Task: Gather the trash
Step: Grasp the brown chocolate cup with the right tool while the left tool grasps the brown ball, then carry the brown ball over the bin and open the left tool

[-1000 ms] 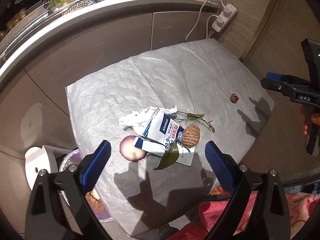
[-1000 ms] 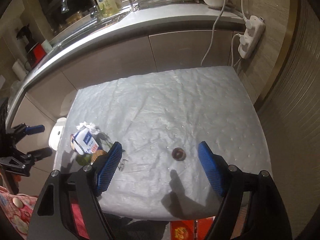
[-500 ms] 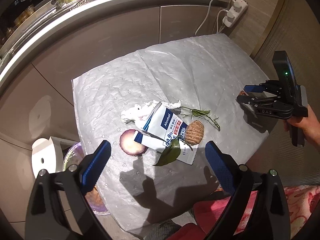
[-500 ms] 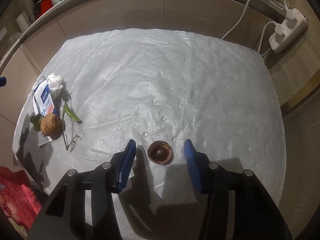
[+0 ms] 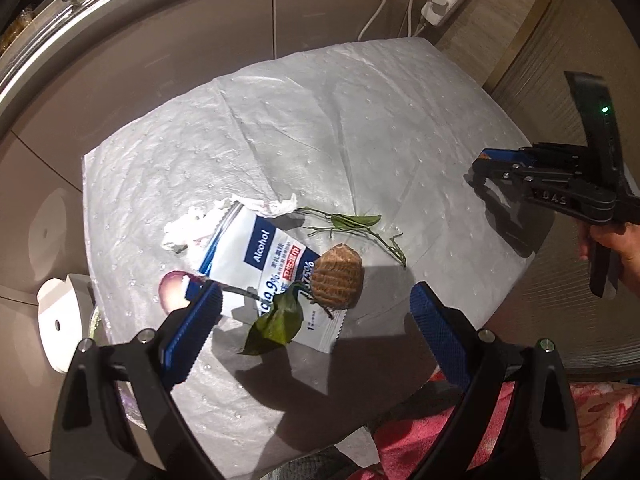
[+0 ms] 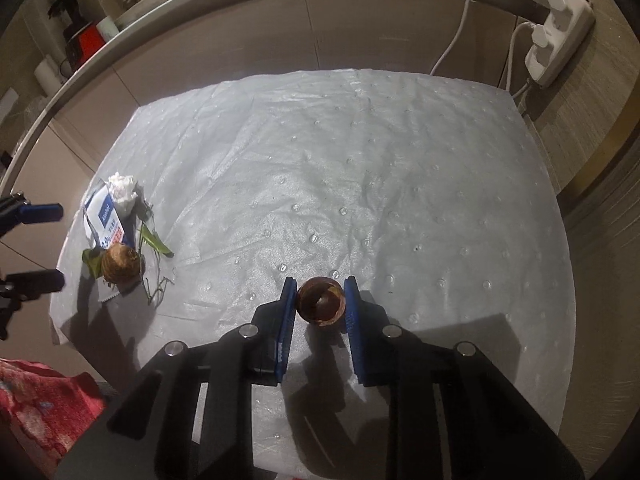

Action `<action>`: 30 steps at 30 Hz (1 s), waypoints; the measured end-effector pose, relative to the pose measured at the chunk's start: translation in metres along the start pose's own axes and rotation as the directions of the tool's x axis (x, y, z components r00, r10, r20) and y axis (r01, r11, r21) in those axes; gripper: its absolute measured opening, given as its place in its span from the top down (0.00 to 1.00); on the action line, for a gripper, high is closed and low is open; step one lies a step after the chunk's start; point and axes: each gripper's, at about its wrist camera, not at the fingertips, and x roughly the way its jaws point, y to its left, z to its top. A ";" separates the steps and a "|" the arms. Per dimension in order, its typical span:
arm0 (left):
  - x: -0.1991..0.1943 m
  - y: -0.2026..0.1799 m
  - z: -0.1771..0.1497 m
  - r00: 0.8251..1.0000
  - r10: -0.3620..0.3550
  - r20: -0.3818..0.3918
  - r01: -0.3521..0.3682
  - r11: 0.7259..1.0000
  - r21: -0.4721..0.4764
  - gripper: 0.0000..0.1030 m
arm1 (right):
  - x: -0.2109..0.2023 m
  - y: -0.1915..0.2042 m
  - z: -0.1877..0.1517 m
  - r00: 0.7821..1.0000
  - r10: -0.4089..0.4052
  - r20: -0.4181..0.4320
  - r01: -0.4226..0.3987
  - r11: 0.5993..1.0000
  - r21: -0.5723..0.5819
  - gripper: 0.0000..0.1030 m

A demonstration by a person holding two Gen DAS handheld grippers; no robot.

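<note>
My right gripper point(image 6: 320, 300) is shut on a small brown round shell piece point(image 6: 320, 299) at the near edge of the grey padded table cover point(image 6: 360, 152). My left gripper point(image 5: 312, 320) is open and empty, just above a trash pile: an alcohol wipe packet point(image 5: 272, 264), a brown ridged shell point(image 5: 337, 276), a green leaf point(image 5: 276, 322), a twig with leaves point(image 5: 352, 226), crumpled tissue point(image 5: 200, 220) and a purple round peel point(image 5: 173, 290). The pile also shows in the right wrist view point(image 6: 116, 236). The right gripper shows in the left wrist view point(image 5: 486, 160).
A white bin lid point(image 5: 60, 320) stands left of the table, below its edge. A power strip point(image 6: 560, 36) with cables hangs on the wall at the back right. A kitchen counter point(image 5: 140, 4) runs behind. Red patterned cloth point(image 5: 580, 420) lies near me.
My right gripper has closed its fingers onto the brown shell piece. My left gripper has come closer to the trash pile and stays open.
</note>
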 end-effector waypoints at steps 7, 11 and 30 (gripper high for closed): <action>0.038 -0.008 0.008 0.997 -0.002 -0.072 0.002 1.000 -0.001 0.40 | -0.028 -0.013 -0.003 0.999 0.006 0.047 -0.008 0.999 0.040 0.76; 0.051 -0.016 0.008 0.994 0.046 -0.099 -0.042 0.998 0.038 0.41 | -0.034 -0.019 -0.009 0.998 0.013 0.056 -0.016 0.998 0.066 0.76; -0.070 0.035 -0.001 0.989 0.018 0.147 -0.008 0.997 -0.070 0.66 | -0.065 0.020 0.013 0.985 0.083 0.151 -0.093 0.994 0.062 0.76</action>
